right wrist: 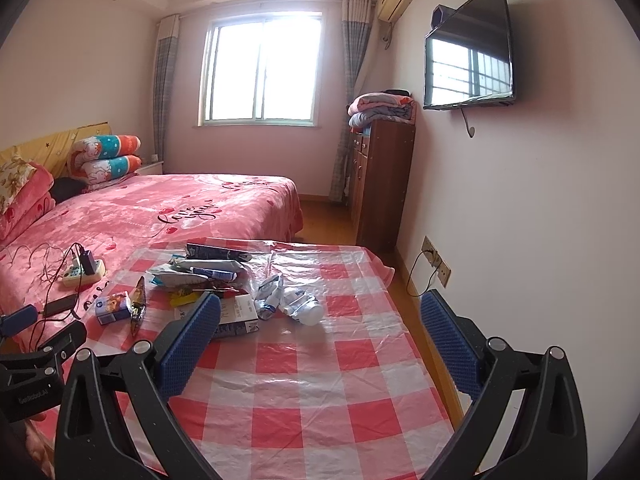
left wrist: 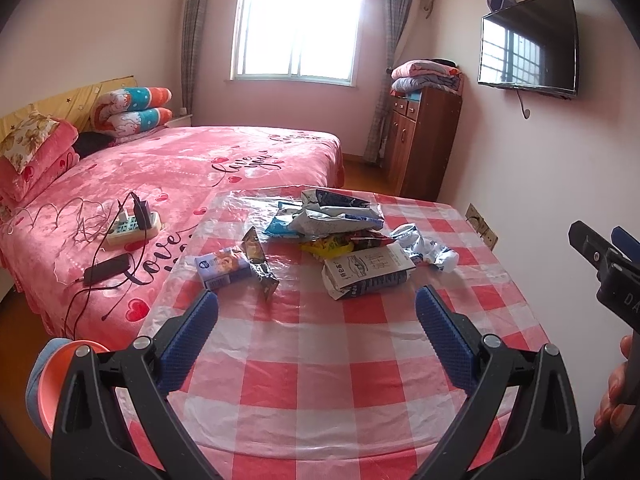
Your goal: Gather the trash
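A heap of trash lies on the far half of the red-and-white checked table (left wrist: 320,380): a white milk carton (left wrist: 366,272), a small blue box (left wrist: 222,266), a dark foil wrapper (left wrist: 260,264), blue-white snack bags (left wrist: 328,216) and a crumpled white plastic bag (left wrist: 428,250). My left gripper (left wrist: 318,328) hovers open over the near part of the table, short of the carton, holding nothing. My right gripper (right wrist: 320,336) is open too, above the table's right side; the carton (right wrist: 236,316) sits just behind its left finger and a crumpled bottle (right wrist: 300,306) lies ahead.
A pink bed (left wrist: 180,168) borders the table on the left, carrying a power strip (left wrist: 134,228), cables and a phone (left wrist: 106,269). A brown cabinet (left wrist: 424,140) and wall TV (left wrist: 528,44) stand at right. An orange bin (left wrist: 60,376) shows at lower left. Wall sockets (right wrist: 436,266) sit beside the table.
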